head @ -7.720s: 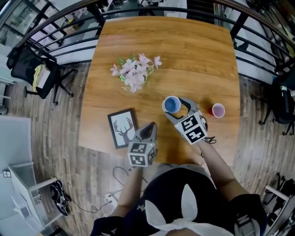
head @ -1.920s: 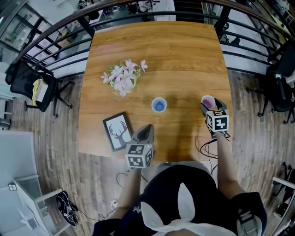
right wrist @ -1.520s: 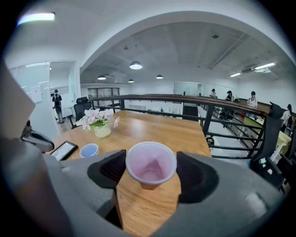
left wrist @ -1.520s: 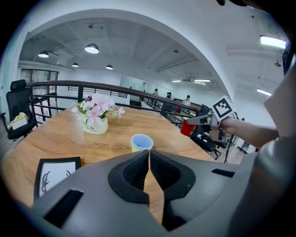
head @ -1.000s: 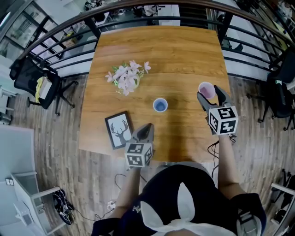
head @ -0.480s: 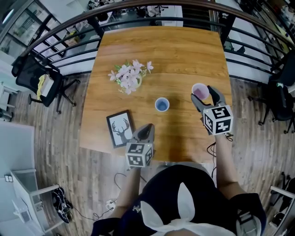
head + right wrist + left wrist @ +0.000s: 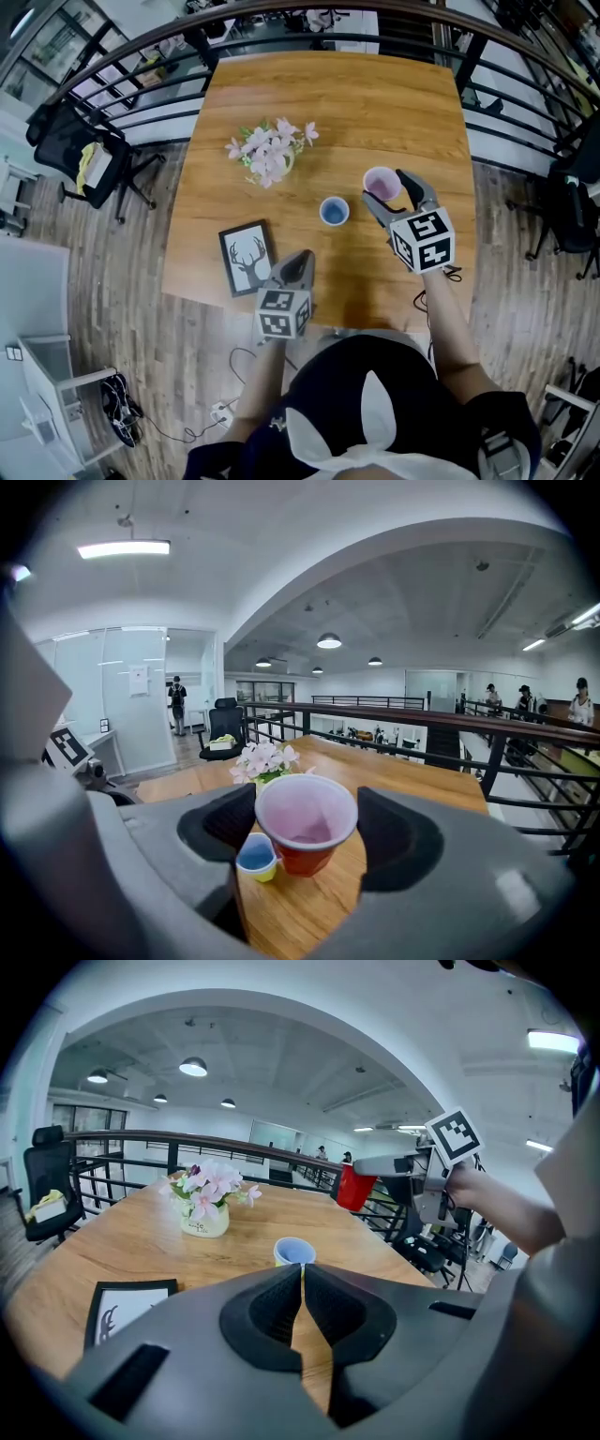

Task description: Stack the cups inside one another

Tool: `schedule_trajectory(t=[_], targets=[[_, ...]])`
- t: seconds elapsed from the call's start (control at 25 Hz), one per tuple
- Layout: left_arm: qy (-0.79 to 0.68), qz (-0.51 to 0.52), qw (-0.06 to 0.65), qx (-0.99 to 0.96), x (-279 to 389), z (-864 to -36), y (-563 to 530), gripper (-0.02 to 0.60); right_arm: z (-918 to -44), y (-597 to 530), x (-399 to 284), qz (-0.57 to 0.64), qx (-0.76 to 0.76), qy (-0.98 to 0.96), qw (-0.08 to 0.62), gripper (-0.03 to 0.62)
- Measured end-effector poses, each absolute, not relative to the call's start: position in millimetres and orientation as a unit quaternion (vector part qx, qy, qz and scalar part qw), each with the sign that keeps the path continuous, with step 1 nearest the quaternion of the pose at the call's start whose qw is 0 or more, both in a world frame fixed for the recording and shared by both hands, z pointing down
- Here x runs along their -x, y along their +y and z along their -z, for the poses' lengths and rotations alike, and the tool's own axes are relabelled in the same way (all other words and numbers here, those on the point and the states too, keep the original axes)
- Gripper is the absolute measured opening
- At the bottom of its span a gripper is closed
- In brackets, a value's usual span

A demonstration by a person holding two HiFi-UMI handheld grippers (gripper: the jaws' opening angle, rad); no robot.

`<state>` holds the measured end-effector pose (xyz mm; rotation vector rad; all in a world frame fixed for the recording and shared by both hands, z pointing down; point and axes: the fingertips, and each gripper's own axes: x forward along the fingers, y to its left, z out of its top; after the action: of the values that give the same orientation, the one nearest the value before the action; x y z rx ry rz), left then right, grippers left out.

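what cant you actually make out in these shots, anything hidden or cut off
Left gripper view: the shut left claw hides the base of the small cup and cuts off the framed picture.
Left gripper view: print on the flower vase is too small to read.
Head view: from above, the rim of the red cup and the right claw hide where the pads meet its wall.

Two cups. The red cup (image 7: 382, 181), pale pink inside, is upright and empty between the jaws of my right gripper (image 7: 307, 825), which clamp its sides and hold it clear of the wooden table (image 7: 375, 103). The smaller cup (image 7: 334, 211), yellow outside and blue inside, stands upright, mouth open, near the table's middle. It is to the left of the red cup and not touching it.
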<state>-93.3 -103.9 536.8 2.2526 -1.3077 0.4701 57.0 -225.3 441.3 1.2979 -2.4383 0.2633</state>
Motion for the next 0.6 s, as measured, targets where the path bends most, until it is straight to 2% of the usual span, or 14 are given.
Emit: schedule_trajectory(t=[0.6], targets=[[-0.486,-0.168,0.249,-0.821,104.3,-542.0,-108.4,0.026,-441.1,-227.0,18.8,-0.084,-0.395,-0.896,0.183,0.336]])
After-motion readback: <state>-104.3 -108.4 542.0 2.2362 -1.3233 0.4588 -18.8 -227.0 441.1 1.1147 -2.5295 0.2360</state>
